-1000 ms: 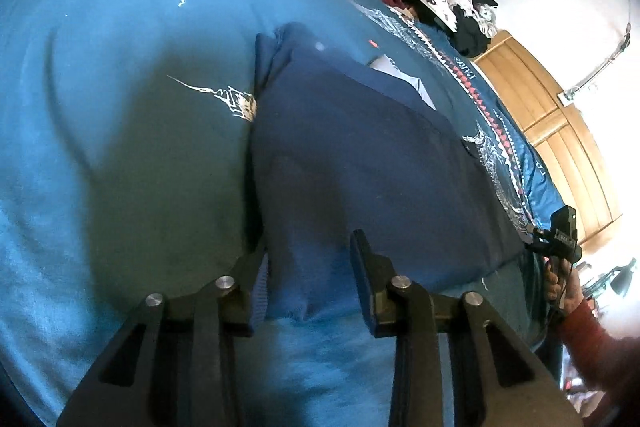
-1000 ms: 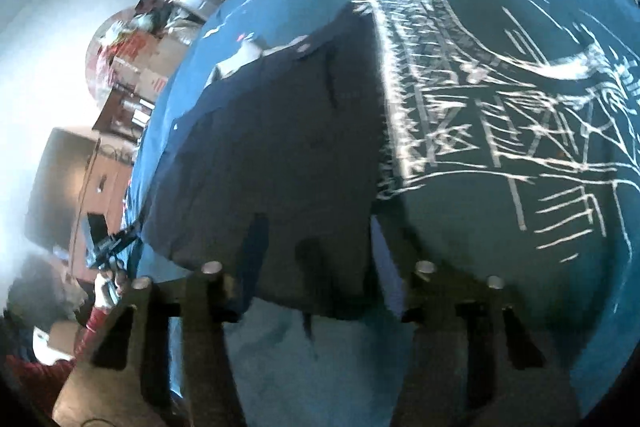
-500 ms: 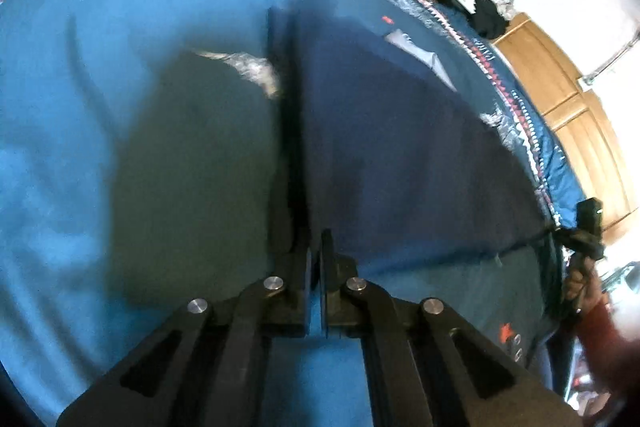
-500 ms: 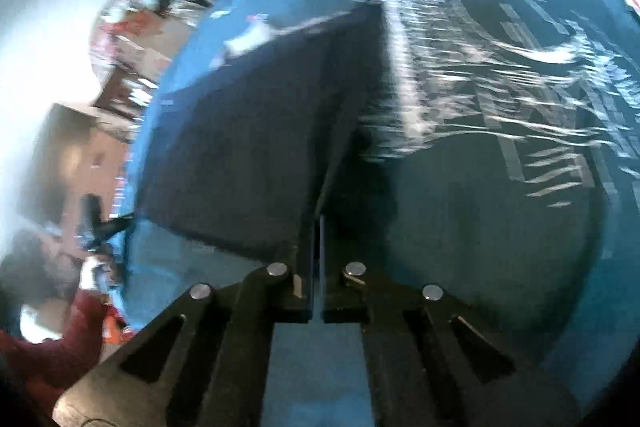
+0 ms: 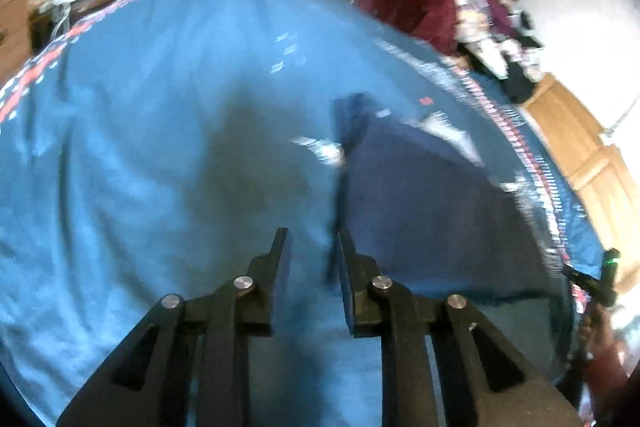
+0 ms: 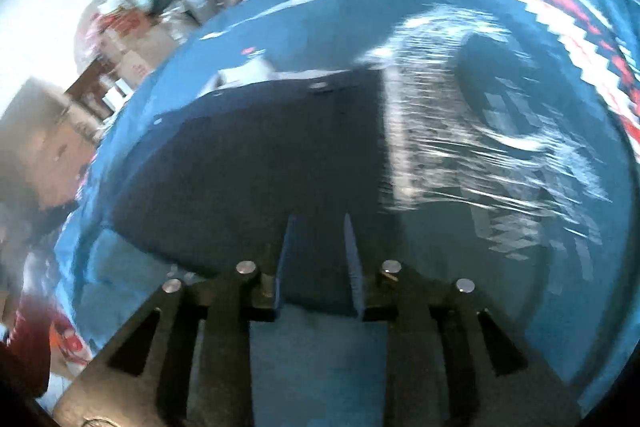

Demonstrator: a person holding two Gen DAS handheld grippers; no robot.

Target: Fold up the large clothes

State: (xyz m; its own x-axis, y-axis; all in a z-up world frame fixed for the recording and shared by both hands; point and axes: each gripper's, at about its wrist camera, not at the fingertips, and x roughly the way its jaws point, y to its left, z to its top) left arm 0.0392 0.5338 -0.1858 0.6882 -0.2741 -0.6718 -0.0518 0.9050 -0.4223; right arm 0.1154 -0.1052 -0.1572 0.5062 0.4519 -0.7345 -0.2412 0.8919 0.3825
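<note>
Navy garment (image 5: 420, 203) lies flat on the blue bedspread (image 5: 140, 147), folded to a rough rectangle. In the left wrist view it fills centre-right of the frame, left edge running up from just past the right finger; a small white label (image 5: 452, 131) shows near its far end. In the right wrist view the same garment (image 6: 260, 163) sits centre-left, its near edge right at the fingertips.

Left gripper (image 5: 310, 247): jaws apart, nothing between them, only bedspread visible in the gap. The garment edge is just beside the right finger; can't tell if it touches.

Right gripper (image 6: 318, 231): jaws apart, not clamping. The garment's near edge shows through the gap; contact unclear from the blur.

White line print on the bedspread (image 6: 480, 147) sits right of the garment in the right wrist view; a red and white zigzag border (image 6: 560, 11) runs along the upper right.

Background, both frames motion-blurred: a dark red heap (image 5: 404, 3) and mixed clothes pile (image 5: 500, 39) at the upper right of the left view, wooden panelling (image 5: 580, 147) on the right edge. The other gripper and a red sleeve (image 5: 604, 359) show at the lower right edge.
</note>
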